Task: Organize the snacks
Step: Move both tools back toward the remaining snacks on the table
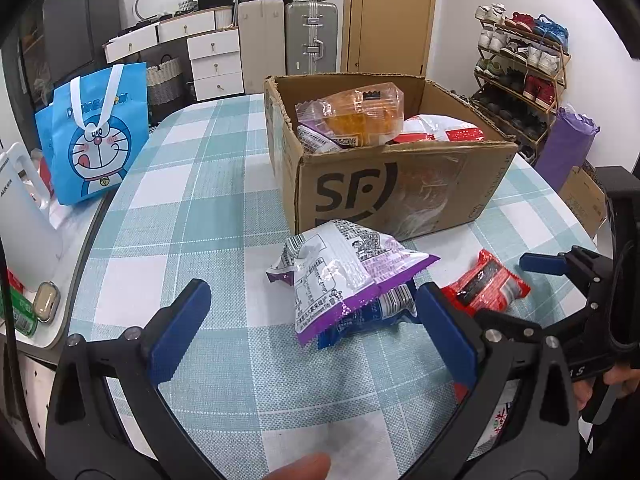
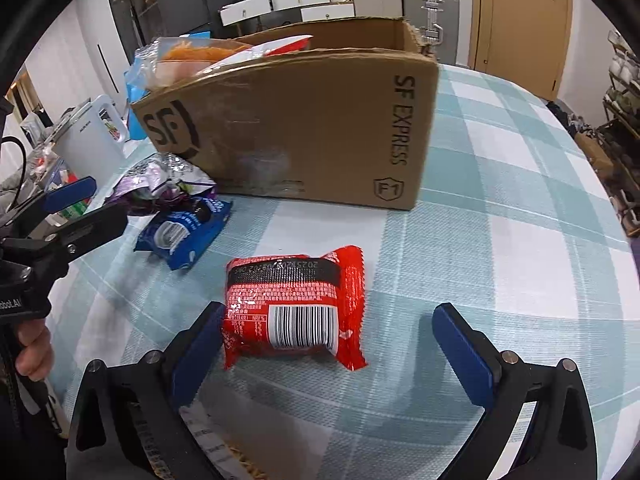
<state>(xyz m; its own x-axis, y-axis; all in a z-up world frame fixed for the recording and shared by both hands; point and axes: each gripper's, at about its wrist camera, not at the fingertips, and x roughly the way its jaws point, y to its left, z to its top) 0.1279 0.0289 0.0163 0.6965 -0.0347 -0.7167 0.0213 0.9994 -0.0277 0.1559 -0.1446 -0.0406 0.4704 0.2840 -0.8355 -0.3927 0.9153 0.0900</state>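
A cardboard SF box (image 1: 400, 184) (image 2: 304, 128) stands on the checked table and holds several snack packs, an orange one (image 1: 360, 114) on top. In front of it a purple-and-white pack (image 1: 340, 276) (image 2: 160, 184) lies on a blue pack (image 1: 372, 312) (image 2: 184, 232). A red pack (image 1: 488, 284) (image 2: 292, 312) lies to the right. My left gripper (image 1: 316, 320) is open, with the purple and blue packs between its fingers. My right gripper (image 2: 332, 340) is open around the red pack, its left finger (image 2: 200, 344) touching it.
A blue Doraemon bag (image 1: 96, 136) and a white jug (image 1: 20, 216) (image 2: 88, 140) stand at the table's left edge. A small case (image 1: 46, 300) lies there too. Suitcases, drawers and a shoe rack (image 1: 516, 72) stand beyond the table.
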